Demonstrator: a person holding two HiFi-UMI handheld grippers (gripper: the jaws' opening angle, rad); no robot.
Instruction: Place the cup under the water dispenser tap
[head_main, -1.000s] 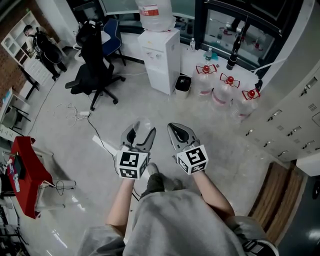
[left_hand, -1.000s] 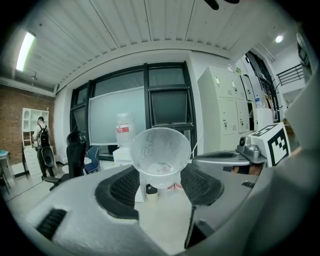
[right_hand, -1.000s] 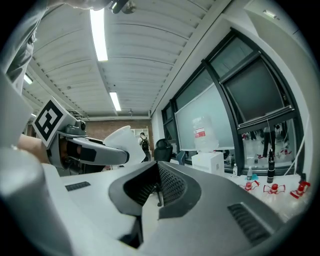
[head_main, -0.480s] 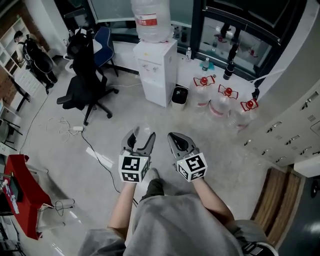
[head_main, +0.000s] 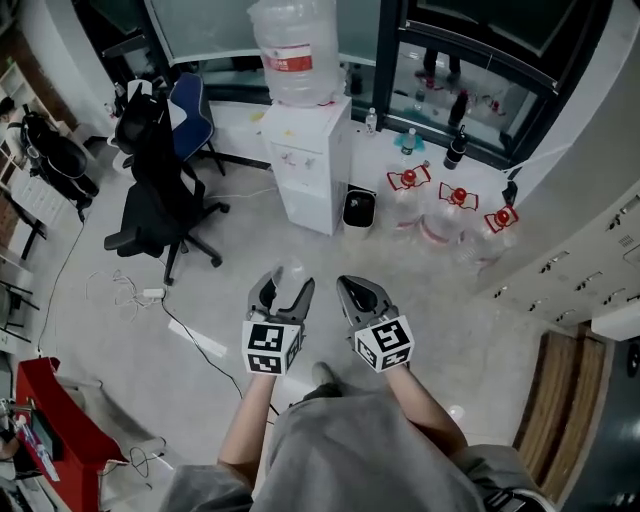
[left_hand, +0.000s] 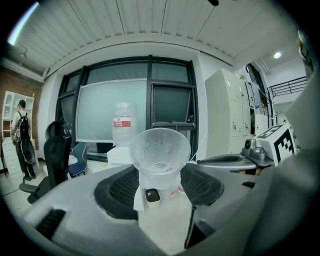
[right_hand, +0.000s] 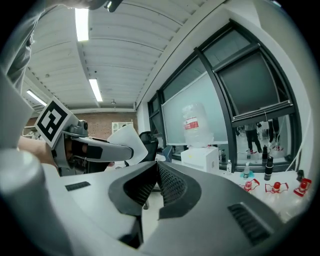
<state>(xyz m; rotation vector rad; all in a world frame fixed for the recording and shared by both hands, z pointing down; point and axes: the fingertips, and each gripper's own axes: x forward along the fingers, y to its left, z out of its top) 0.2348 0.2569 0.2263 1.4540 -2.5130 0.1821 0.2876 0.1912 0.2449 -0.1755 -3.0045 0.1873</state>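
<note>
A clear plastic cup (left_hand: 160, 152) stands upright between the jaws of my left gripper (left_hand: 159, 176), which is shut on its lower part. In the head view the cup (head_main: 290, 272) and left gripper (head_main: 283, 290) hang above the floor, well short of the white water dispenser (head_main: 305, 160) with its big bottle (head_main: 295, 40) on top. My right gripper (head_main: 362, 297) is beside the left one, shut with nothing in it. In the right gripper view its jaws (right_hand: 156, 167) meet, and the dispenser (right_hand: 200, 157) stands ahead.
A black office chair (head_main: 150, 210) and a blue chair (head_main: 188, 105) stand left of the dispenser. A small bin (head_main: 358, 208) and three red-capped water jugs (head_main: 450, 210) sit to its right. A cable (head_main: 190, 330) lies on the floor at left; lockers (head_main: 590, 270) line the right.
Both grippers have travelled forward toward the dispenser, which now sits nearer in the head view. The cup stays gripped in the left gripper.
</note>
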